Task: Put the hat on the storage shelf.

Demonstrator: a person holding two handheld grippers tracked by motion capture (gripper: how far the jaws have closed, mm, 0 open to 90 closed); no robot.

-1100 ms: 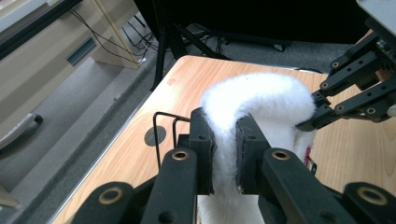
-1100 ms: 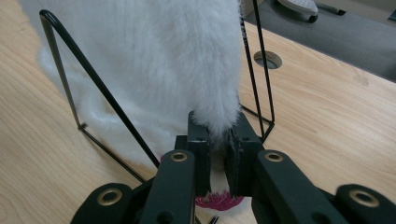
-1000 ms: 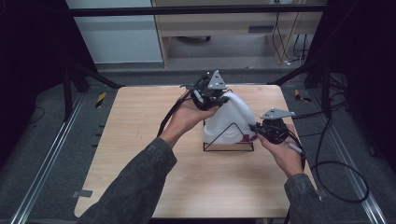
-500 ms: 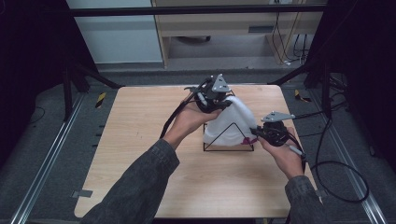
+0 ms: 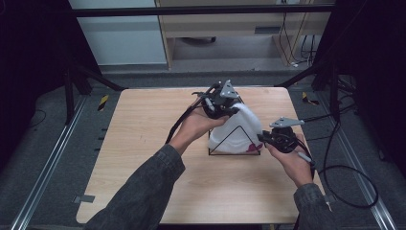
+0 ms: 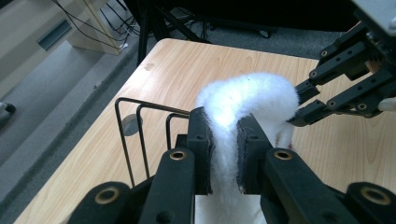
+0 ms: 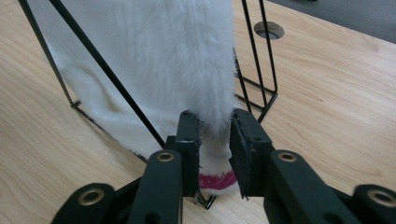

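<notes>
Since a second ago the left claw (image 5: 224,103), clamped on the white fleece cloth (image 5: 242,125), has shifted right over the black wire rack (image 5: 234,143) at table centre, while the right claw (image 5: 268,139) pinches the cloth's lower end, suggesting draping under way.

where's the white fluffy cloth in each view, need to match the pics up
High view: the white fluffy cloth sits right of centre, draped on the black wire rack.
Left gripper view: centre, pinched between that gripper's jaws.
Right gripper view: top centre, hanging down into that gripper's jaws.
Shared landmark: the black wire rack, seen at left in the left gripper view and around the cloth in the right gripper view.
</notes>
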